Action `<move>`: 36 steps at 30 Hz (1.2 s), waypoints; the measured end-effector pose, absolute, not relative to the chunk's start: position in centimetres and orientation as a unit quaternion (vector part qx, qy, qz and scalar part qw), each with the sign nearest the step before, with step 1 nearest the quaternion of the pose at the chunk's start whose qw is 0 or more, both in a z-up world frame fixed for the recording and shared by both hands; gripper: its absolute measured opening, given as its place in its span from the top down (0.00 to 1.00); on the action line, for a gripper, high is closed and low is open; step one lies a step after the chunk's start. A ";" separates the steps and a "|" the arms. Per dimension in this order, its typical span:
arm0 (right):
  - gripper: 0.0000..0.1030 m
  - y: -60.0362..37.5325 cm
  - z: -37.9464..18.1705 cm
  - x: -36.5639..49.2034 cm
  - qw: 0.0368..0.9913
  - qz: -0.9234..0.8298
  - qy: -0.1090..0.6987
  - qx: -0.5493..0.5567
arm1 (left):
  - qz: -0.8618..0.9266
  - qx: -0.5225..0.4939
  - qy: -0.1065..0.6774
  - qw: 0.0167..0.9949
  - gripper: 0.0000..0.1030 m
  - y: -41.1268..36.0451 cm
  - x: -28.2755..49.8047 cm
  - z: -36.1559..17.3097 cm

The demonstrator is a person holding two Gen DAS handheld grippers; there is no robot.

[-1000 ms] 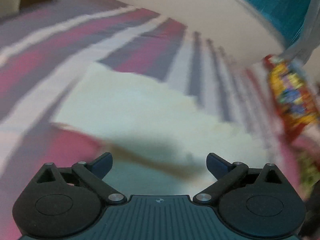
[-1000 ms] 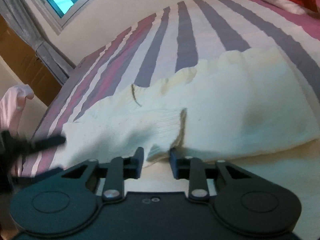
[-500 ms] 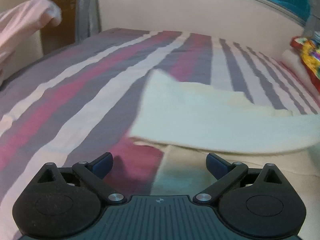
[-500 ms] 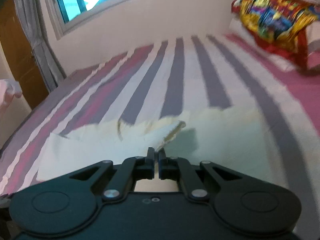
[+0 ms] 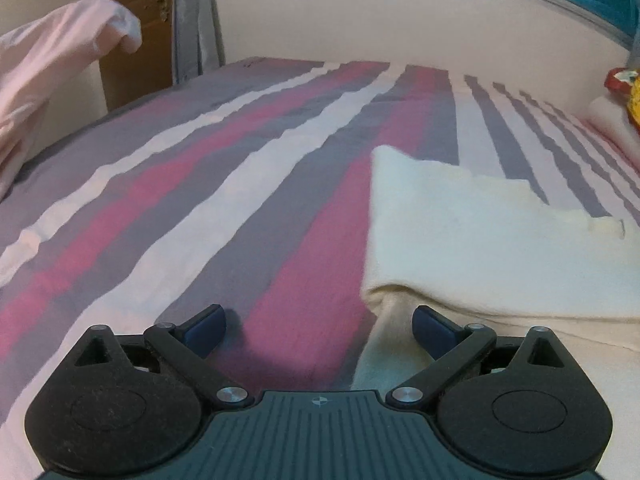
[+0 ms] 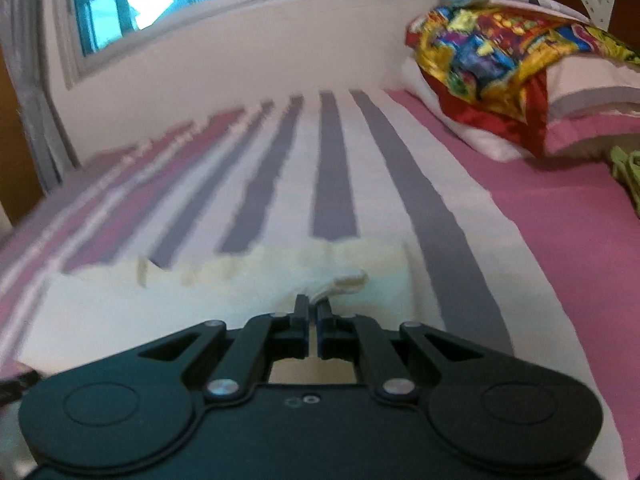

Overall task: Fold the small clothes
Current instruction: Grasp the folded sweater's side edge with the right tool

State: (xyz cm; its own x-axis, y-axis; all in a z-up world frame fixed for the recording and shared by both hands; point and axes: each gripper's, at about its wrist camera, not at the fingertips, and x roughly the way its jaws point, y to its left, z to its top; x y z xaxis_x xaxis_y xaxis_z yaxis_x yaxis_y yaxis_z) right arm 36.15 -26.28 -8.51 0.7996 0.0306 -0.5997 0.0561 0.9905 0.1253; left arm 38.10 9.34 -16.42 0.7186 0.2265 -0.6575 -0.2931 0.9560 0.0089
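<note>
A cream knitted garment [image 5: 480,240] lies on the striped bed, partly folded, at the right in the left wrist view. My left gripper [image 5: 319,326] is open and empty, low over the bed at the garment's left edge; its right finger [image 5: 430,326] is over the cream cloth. In the right wrist view the garment [image 6: 160,304] spreads across the middle. My right gripper [image 6: 313,312] is shut on a sleeve cuff [image 6: 346,282] of the garment and holds it lifted.
The bed has a pink, grey and white striped sheet [image 5: 240,200]. A pink cloth [image 5: 48,64] hangs at the far left. Colourful pillows [image 6: 512,60] lie at the bed's right end. A green cloth [image 6: 628,168] sits at the right edge. A wall and window stand behind.
My right gripper closed on the sleeve cuff and lifted it over the garment toward the right. My left gripper swung left and now sits at the garment's left edge.
</note>
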 end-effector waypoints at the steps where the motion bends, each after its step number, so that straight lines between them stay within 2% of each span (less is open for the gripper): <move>1: 0.96 -26.4 -9.1 36.3 0.943 -0.013 0.325 0.067 | 0.146 -0.047 0.349 0.924 0.04 9.3 38.3 -16.5; 4: 0.96 -26.9 -10.4 36.2 0.938 -0.027 0.339 0.069 | 0.155 -0.041 0.349 0.923 0.04 9.2 38.5 -16.4; 10: 0.96 -26.4 -11.7 36.3 0.932 -0.029 0.357 0.052 | 0.188 -0.093 0.339 0.917 0.04 10.8 39.3 -16.7; 17: 0.96 -26.9 -12.0 36.0 0.931 -0.044 0.356 0.069 | 0.190 -0.075 0.337 0.919 0.04 10.3 38.0 -17.0; 20: 0.96 -27.3 -11.9 35.4 0.932 -0.042 0.350 0.086 | 0.178 -0.082 0.345 0.918 0.04 10.5 37.1 -16.0; 24: 0.97 -28.4 -11.1 34.5 0.931 -0.041 0.352 0.091 | 0.146 -0.069 0.322 0.933 0.04 10.2 34.2 -14.0; 27: 0.93 -28.9 -10.2 33.8 0.933 -0.040 0.343 0.097 | 0.134 -0.088 0.302 0.940 0.04 10.4 33.5 -12.2; 31: 0.90 -28.1 -8.4 33.9 0.944 -0.023 0.313 0.097 | 0.116 -0.085 0.290 0.946 0.04 9.5 36.7 -10.4; 36: 0.90 -24.6 -8.9 37.5 0.942 0.006 0.329 0.061 | 0.118 -0.089 0.306 0.940 0.04 8.4 42.6 -10.9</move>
